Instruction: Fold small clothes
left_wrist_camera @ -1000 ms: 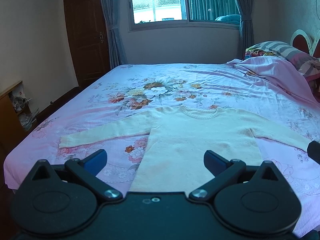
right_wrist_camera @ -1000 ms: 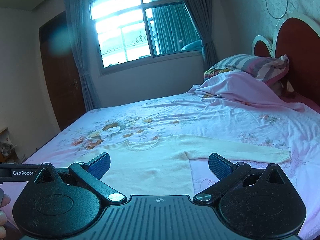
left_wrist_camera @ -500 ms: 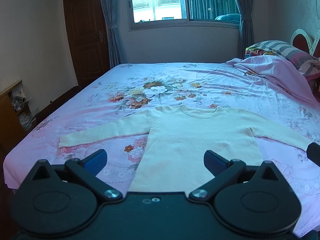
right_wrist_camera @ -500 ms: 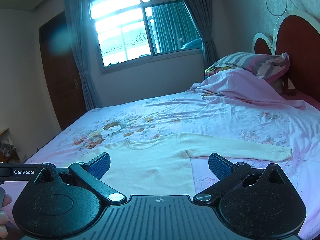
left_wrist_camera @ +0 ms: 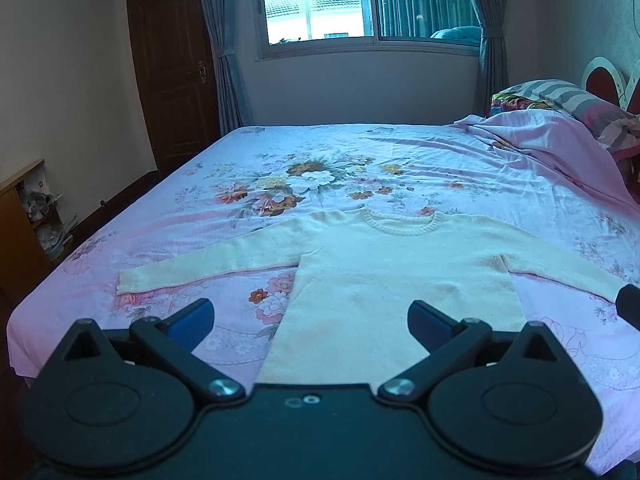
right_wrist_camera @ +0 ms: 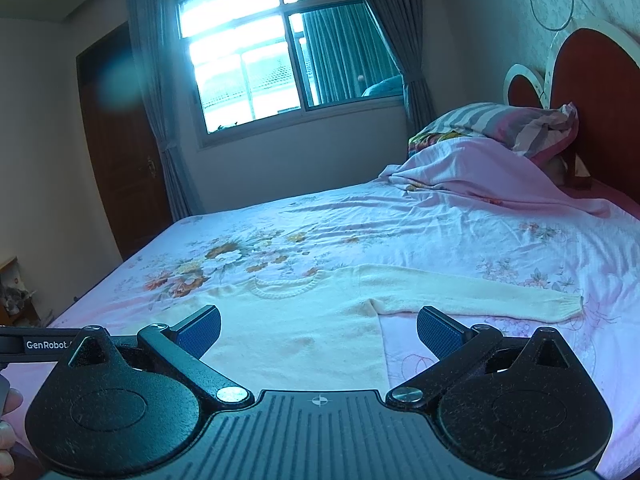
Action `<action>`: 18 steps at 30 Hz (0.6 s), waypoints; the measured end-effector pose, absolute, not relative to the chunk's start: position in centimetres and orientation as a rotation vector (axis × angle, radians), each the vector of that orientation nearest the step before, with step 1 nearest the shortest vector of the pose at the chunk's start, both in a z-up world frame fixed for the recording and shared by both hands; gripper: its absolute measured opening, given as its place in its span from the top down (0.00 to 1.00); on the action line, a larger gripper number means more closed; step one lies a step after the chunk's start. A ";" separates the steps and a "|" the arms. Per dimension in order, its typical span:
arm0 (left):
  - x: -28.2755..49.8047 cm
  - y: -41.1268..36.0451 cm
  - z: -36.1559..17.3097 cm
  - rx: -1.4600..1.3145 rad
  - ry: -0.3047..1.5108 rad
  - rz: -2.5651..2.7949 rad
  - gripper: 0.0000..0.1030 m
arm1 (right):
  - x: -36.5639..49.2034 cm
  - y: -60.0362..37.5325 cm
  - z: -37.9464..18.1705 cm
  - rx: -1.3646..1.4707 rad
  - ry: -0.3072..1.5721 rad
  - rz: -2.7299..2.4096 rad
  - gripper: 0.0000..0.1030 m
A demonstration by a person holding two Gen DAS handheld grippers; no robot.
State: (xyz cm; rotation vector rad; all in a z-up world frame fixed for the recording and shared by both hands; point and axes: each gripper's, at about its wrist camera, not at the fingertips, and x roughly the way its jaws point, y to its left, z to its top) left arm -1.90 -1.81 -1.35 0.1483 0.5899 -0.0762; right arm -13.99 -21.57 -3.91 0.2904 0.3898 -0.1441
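A small cream knitted sweater [left_wrist_camera: 400, 280] lies flat on the bed with both sleeves spread out and its neck toward the window. It also shows in the right wrist view [right_wrist_camera: 312, 332]. My left gripper [left_wrist_camera: 310, 318] is open and empty, held above the sweater's hem. My right gripper [right_wrist_camera: 318, 326] is open and empty, held above the sweater's body, near its right side. The right sleeve cuff [right_wrist_camera: 568, 306] lies to the right. The left sleeve cuff [left_wrist_camera: 128, 282] lies to the left.
The bed [left_wrist_camera: 360, 152] has a pink floral sheet. A bunched pink blanket [right_wrist_camera: 472, 176] and striped pillow [right_wrist_camera: 492, 124] lie by the red headboard [right_wrist_camera: 588, 80]. A wooden shelf [left_wrist_camera: 20, 216] stands left of the bed. The other gripper's body [right_wrist_camera: 36, 346] shows at left.
Both grippers have drifted only slightly; the sweater sits a little lower in the right wrist view. Nothing was taken hold of.
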 end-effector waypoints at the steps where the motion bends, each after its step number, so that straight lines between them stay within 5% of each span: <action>1: -1.9 -1.8 -1.4 0.149 0.590 -0.077 0.01 | -14.0 -21.6 -3.9 0.292 0.390 -0.144 0.00; 18: -1.0 -1.7 -2.3 0.133 0.613 -0.053 0.01 | -13.4 -21.3 -4.9 0.282 0.419 -0.131 0.00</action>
